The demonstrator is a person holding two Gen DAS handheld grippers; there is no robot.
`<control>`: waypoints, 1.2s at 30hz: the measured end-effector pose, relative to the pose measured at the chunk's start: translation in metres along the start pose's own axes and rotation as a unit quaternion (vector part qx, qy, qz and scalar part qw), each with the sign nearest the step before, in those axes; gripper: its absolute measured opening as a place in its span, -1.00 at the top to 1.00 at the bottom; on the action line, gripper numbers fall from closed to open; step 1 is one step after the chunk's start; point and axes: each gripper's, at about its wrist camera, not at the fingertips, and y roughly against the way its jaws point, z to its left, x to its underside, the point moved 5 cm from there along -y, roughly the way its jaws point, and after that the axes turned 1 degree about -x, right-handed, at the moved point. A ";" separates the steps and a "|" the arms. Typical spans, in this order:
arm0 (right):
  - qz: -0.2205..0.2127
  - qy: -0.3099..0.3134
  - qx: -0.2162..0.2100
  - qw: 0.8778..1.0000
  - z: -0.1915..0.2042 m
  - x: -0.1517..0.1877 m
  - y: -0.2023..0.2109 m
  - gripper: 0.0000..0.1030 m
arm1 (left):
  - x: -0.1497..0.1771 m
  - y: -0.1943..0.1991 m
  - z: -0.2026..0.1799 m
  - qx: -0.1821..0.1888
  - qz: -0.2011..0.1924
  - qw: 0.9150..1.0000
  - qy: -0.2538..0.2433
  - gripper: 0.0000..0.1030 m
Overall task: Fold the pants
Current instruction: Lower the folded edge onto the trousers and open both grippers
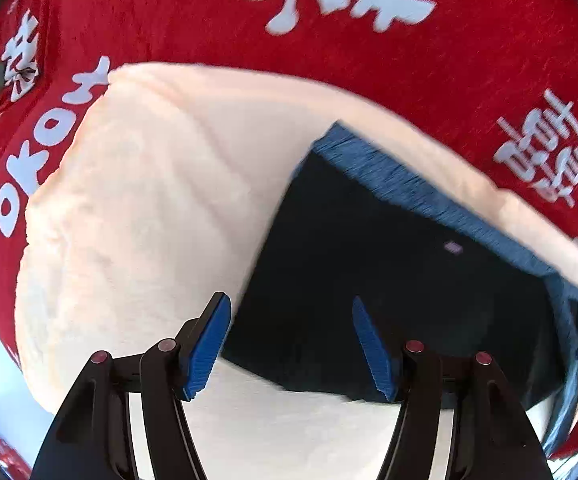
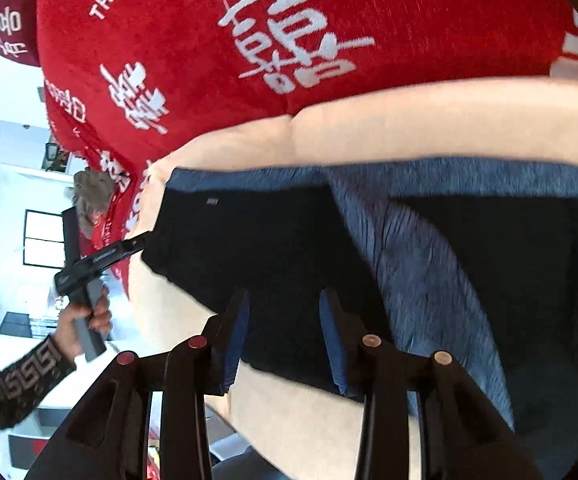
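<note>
Red plush blanket with white lettering (image 1: 369,60): covers the whole background. Cream fleece cushion-like pad (image 1: 137,220): lies on the blanket. Dark navy pants with a blue ribbed band (image 2: 273,248): spread on the cream pad, partly folded it seems, though blur hides the layers. Left gripper (image 1: 289,340): black arms, blue pads, jaws apart, empty, over the pants' near edge. Right gripper (image 2: 283,332): jaws apart, empty, over the dark cloth. Person's left hand (image 2: 77,328): holds the left tool's grey handle.
</note>
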 end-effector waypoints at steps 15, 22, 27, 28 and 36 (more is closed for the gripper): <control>0.052 0.076 -0.025 0.995 0.129 -0.004 -0.137 0.22 | 0.017 -0.017 0.008 0.100 0.011 0.992 -0.073 0.07; 0.134 0.088 0.011 0.987 0.163 -0.008 -0.241 0.25 | 0.025 -0.017 0.013 0.120 0.008 0.989 -0.084 0.10; 0.156 0.107 0.015 0.982 0.168 0.021 -0.241 0.25 | 0.036 -0.020 0.022 0.131 -0.001 0.989 -0.072 0.10; 0.160 0.110 0.015 0.981 0.169 0.021 -0.239 0.25 | 0.037 -0.020 0.023 0.134 -0.004 0.989 -0.064 0.10; 0.066 0.191 0.039 0.979 0.199 -0.065 -0.201 -0.08 | 0.039 -0.016 0.019 0.108 -0.020 0.991 -0.073 0.10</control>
